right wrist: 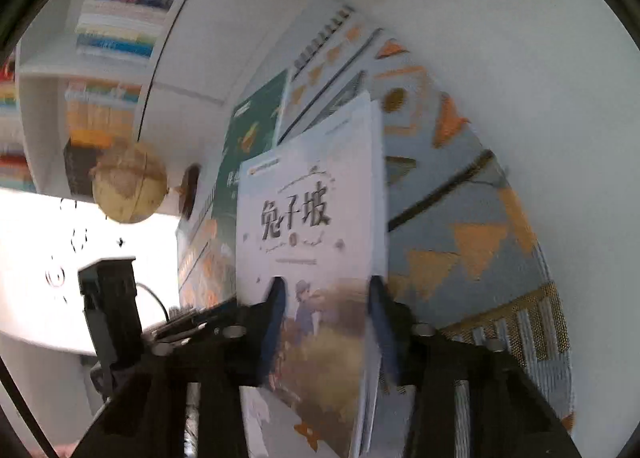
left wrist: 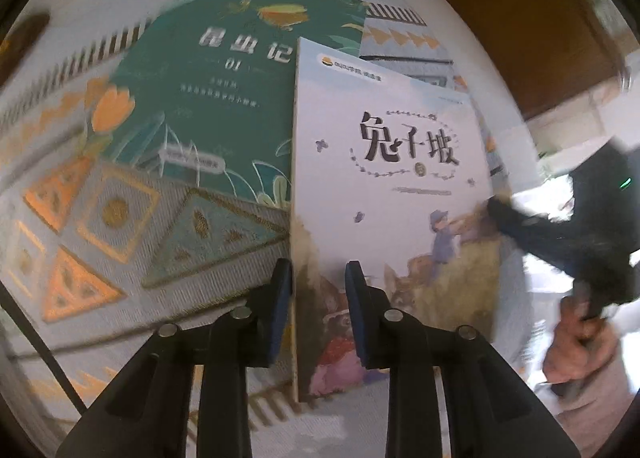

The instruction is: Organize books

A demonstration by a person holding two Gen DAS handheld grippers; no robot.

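On the patterned cloth (left wrist: 100, 214), "兔子坡" book (left wrist: 400, 178) clamped in both grippers' fingers (left wrist: 280, 298); "昆虫记 01" (left wrist: 224, 78) behind.

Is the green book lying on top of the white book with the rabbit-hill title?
No. The green book lies flat on the patterned cloth, and the white book stands raised in front of it, overlapping its right edge.
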